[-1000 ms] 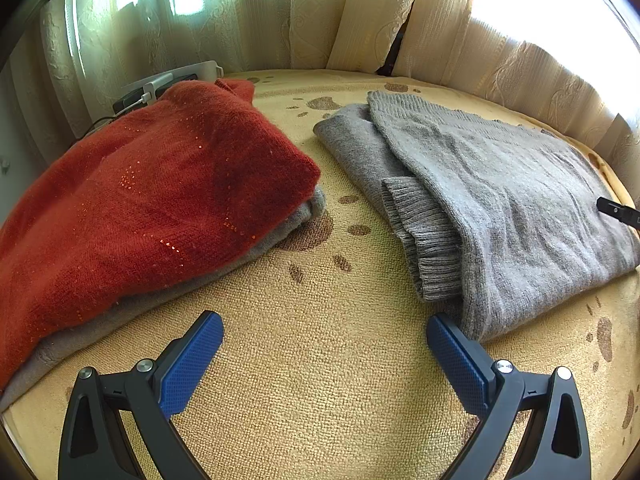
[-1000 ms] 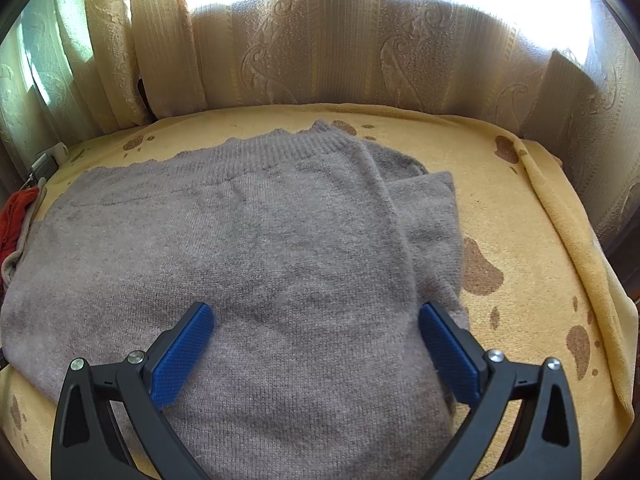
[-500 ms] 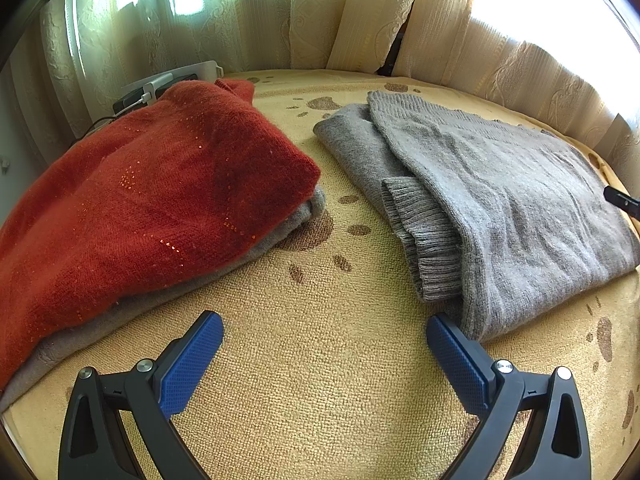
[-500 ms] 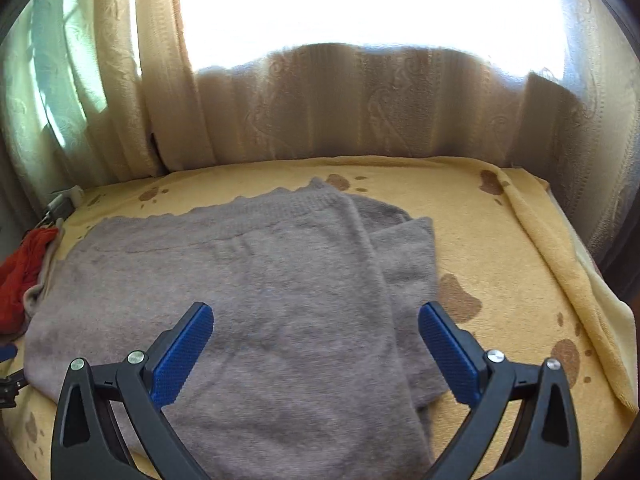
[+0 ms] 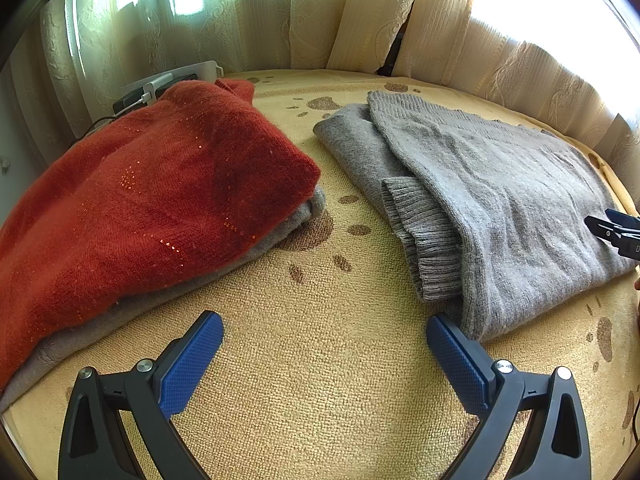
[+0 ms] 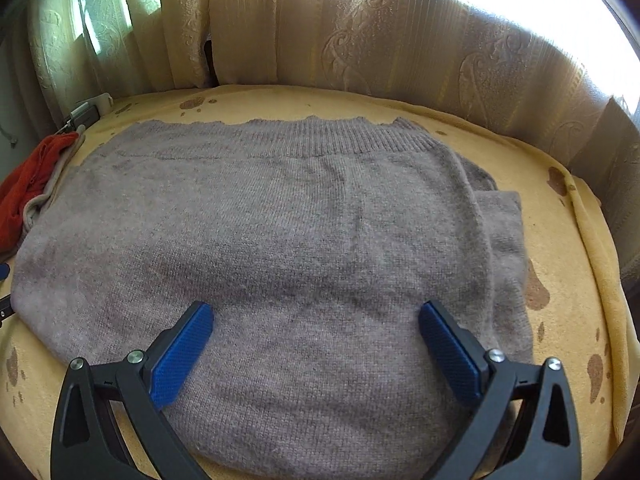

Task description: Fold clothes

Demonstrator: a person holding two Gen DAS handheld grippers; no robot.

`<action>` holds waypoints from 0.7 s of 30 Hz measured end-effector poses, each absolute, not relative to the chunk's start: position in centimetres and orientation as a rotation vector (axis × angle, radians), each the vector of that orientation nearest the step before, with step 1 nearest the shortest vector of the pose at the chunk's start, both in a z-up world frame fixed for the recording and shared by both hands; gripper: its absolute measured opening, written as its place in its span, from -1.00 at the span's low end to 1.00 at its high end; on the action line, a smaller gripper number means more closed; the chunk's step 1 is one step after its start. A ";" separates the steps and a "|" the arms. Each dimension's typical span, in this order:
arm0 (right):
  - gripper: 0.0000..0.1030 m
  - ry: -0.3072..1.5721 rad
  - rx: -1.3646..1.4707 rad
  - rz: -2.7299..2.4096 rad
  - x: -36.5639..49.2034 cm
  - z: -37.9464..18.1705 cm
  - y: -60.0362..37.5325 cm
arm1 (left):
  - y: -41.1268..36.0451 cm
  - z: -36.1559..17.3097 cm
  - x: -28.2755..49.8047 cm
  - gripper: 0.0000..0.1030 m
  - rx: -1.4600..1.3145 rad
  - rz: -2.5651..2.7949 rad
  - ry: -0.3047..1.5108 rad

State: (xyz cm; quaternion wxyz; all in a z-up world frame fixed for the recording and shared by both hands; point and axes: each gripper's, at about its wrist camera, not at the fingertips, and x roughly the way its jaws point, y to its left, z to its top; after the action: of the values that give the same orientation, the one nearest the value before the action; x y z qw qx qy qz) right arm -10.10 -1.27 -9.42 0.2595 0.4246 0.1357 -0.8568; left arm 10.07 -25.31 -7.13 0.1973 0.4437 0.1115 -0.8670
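Grey sweater (image 6: 280, 240) lies partly folded on the yellow blanket (image 5: 320, 380), at three o'clock from the red sweater (image 5: 152, 200). Right gripper (image 6: 316, 344) hovers spread above it; left gripper (image 5: 324, 356) is spread over bare blanket. Risk: pinching one layer only would drag the fold apart.

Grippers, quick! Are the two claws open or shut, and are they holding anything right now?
Left gripper: open, holding nothing, above the yellow blanket.
Right gripper: open, holding nothing, over the grey sweater.
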 end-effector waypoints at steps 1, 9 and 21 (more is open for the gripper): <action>1.00 0.369 1.150 -2.320 -10.1 -9.4 -1.2 | -25.3 -7.1 10.1 1.00 1.242 -2.427 0.312; 1.00 0.347 1.124 -2.358 -9.1 -8.5 -1.4 | -25.8 -7.4 9.9 1.00 1.242 -2.428 0.312; 0.99 0.451 1.057 -2.137 -5.6 -8.5 -5.3 | -26.0 -7.6 9.9 1.00 1.240 -2.428 0.310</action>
State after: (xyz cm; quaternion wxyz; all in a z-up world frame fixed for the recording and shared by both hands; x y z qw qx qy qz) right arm -5.58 -5.25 -8.50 0.3500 0.4081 0.1741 -0.8250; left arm 9.90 -26.01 -7.59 0.1974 0.4431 0.1106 -0.8674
